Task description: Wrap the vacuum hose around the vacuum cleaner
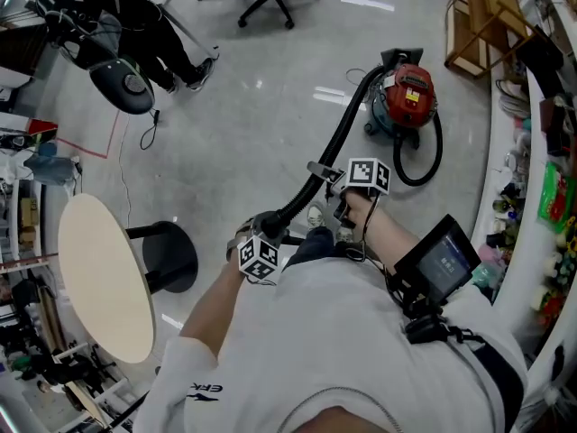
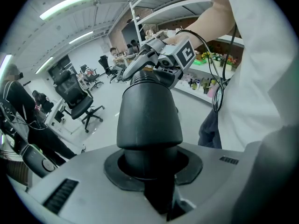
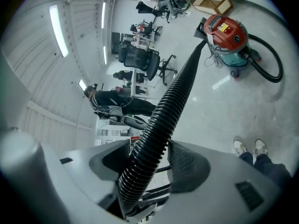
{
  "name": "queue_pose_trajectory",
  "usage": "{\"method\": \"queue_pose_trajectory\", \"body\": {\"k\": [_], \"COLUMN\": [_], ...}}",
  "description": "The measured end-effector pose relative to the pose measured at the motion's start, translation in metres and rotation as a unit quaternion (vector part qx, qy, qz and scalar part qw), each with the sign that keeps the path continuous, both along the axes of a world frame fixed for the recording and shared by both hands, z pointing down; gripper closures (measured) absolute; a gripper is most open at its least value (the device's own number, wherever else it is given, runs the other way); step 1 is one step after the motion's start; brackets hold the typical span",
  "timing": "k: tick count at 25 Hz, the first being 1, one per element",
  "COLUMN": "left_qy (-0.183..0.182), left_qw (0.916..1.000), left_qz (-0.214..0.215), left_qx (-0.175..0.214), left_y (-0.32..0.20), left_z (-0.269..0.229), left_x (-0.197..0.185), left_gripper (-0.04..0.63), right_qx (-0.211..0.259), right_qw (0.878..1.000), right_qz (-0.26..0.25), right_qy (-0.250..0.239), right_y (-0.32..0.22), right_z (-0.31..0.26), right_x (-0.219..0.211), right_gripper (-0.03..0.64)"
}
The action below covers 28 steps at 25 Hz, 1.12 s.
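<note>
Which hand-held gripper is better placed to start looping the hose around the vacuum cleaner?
Probably the right. The right hand-held gripper clamps the ribbed vacuum hose on the stretch nearer the vacuum cleaner and faces it; the left hand-held gripper holds the end cuff, farther back.

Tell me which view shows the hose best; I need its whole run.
Head view: the hose shows all the way from the vacuum cleaner to the right gripper and left gripper. Right gripper view: only the ribbed stretch past its jaws. Left gripper view: mainly its smooth end cuff.
</note>
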<state>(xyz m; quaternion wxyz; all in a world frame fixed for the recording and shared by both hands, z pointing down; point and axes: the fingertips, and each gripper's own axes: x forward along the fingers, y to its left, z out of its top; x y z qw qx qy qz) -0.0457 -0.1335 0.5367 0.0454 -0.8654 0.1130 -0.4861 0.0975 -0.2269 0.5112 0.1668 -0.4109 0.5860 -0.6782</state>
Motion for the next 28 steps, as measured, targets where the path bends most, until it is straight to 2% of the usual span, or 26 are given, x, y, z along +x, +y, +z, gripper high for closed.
{"method": "queue_pose_trajectory", "body": {"k": [9, 15, 28], "left_qy": [0.007, 0.020, 0.027], "left_qw": [0.9988, 0.9962, 0.9825], "left_qz": [0.036, 0.068, 0.167], "left_qx": [-0.033, -0.050, -0.079], "left_y": [0.067, 0.104, 0.187], "left_z": [0.008, 0.018, 0.022], "left_x": [0.000, -0.002, -0.001], "left_gripper": [0.511, 0.511, 0.511], "right_qx": [-0.012, -0.022, -0.038], "right_qw": [0.999, 0.996, 0.983], "right_qz": [0.036, 0.082, 0.173], "right_qy": [0.013, 0.020, 0.038], "right_y": [0.068, 0.107, 0.198], "right_z": [0.008, 0.016, 0.018], "right_x": [0.002, 0.003, 0.009], "right_gripper": [0.360, 0.377, 0.402]}}
